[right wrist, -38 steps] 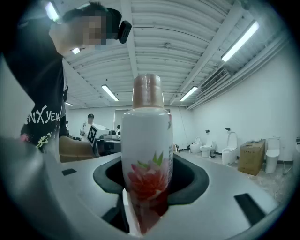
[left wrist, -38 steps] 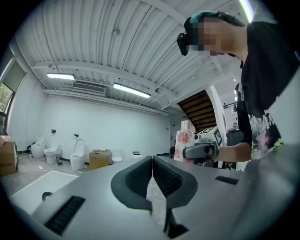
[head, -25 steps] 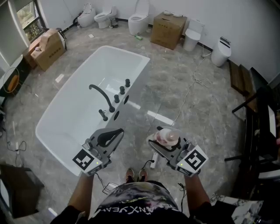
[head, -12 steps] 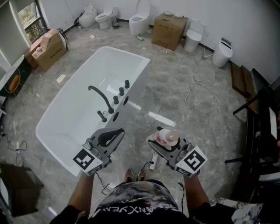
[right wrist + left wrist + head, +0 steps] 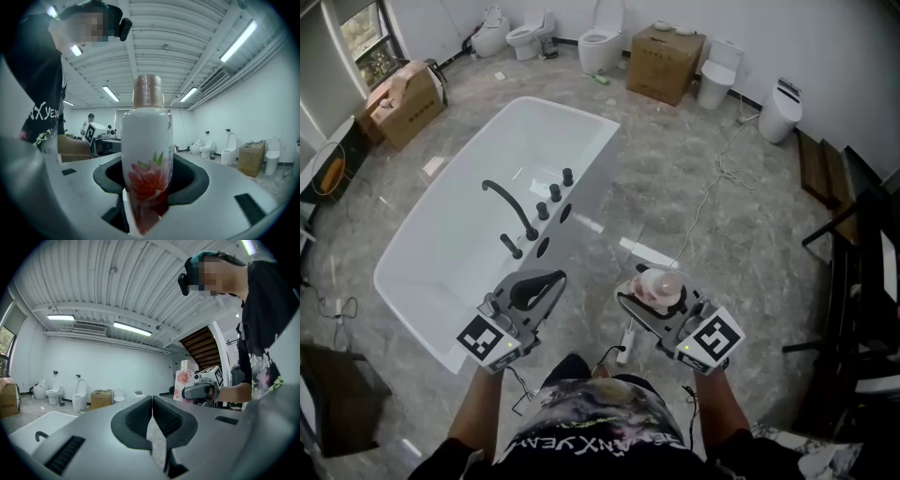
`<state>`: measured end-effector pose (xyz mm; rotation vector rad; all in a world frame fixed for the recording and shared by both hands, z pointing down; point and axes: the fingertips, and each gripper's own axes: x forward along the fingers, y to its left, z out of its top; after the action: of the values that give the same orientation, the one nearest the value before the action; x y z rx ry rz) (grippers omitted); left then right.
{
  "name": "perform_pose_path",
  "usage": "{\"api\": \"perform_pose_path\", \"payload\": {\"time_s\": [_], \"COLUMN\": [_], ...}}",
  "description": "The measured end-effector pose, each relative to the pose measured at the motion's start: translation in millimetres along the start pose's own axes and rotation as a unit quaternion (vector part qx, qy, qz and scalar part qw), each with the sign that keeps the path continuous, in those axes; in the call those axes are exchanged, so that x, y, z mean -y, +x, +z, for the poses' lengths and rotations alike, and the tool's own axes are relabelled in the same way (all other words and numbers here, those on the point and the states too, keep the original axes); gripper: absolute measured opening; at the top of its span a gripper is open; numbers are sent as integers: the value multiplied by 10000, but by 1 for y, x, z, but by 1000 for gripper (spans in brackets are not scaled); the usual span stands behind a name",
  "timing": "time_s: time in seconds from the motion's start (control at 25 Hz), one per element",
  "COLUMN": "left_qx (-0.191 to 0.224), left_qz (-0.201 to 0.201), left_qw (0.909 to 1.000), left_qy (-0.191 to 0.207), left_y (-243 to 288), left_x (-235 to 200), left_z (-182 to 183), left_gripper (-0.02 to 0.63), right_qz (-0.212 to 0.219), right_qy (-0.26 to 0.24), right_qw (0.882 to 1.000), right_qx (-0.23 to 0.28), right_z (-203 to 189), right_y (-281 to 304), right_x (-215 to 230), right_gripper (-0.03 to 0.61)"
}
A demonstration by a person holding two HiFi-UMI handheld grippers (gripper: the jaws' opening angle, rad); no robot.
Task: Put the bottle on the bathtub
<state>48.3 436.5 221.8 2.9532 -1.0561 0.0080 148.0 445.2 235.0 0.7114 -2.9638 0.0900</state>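
Note:
A white bottle (image 5: 146, 154) with a red flower print and a tan cap stands upright between the jaws of my right gripper (image 5: 649, 302), which is shut on it. Seen from the head view the bottle (image 5: 658, 289) is held above the floor, to the right of the bathtub's near end. From the left gripper view the bottle (image 5: 183, 385) shows at the right. My left gripper (image 5: 536, 291) is shut with nothing in it, its jaws touching, just off the tub's near right corner. The white bathtub (image 5: 414, 246) has a black faucet (image 5: 508, 204) and black knobs on its right rim.
Cardboard boxes (image 5: 666, 62) and several toilets (image 5: 602, 41) stand along the far wall. A white cable (image 5: 712, 187) trails over the grey floor at the right. A dark rack (image 5: 862, 281) is at the right edge. My feet show below the grippers.
The view has shifted slightly; the tub sits a little further left and lower in the frame. Both grippers keep their places and the bottle stays held.

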Motion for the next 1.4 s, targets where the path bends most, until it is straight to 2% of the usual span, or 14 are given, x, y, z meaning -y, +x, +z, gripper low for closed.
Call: {"api": "perform_pose_path", "payload": {"time_s": [0.28, 0.56, 0.68, 0.92, 1.12, 1.4], "left_qx": [50, 5, -97, 0, -160, -152], "left_qz": [-82, -144, -178, -189, -187, -229], "left_qw": [9999, 9996, 9995, 9997, 9995, 9996], "left_qy": [76, 235, 231, 132, 196, 21], "left_y": [17, 41, 57, 89, 124, 162], "left_x": [-5, -43, -73, -142, -202, -287], "left_z": [0, -23, -33, -33, -37, -34], "left_gripper": [22, 21, 21, 21, 21, 22], "right_qz": [-25, -84, -119, -128, -128, -111], "right_qy": [-44, -62, -57, 10, 50, 138], "right_qw": [10000, 9999, 9999, 9999, 9999, 9998], "right_qx": [77, 89, 101, 60, -16, -86], "right_z": [0, -18, -20, -18, -11, 0], "right_y": [-2, 26, 49, 102, 146, 212], "right_x": [19, 56, 83, 137, 190, 254], "right_gripper": [222, 222, 222, 222, 222, 222]}}
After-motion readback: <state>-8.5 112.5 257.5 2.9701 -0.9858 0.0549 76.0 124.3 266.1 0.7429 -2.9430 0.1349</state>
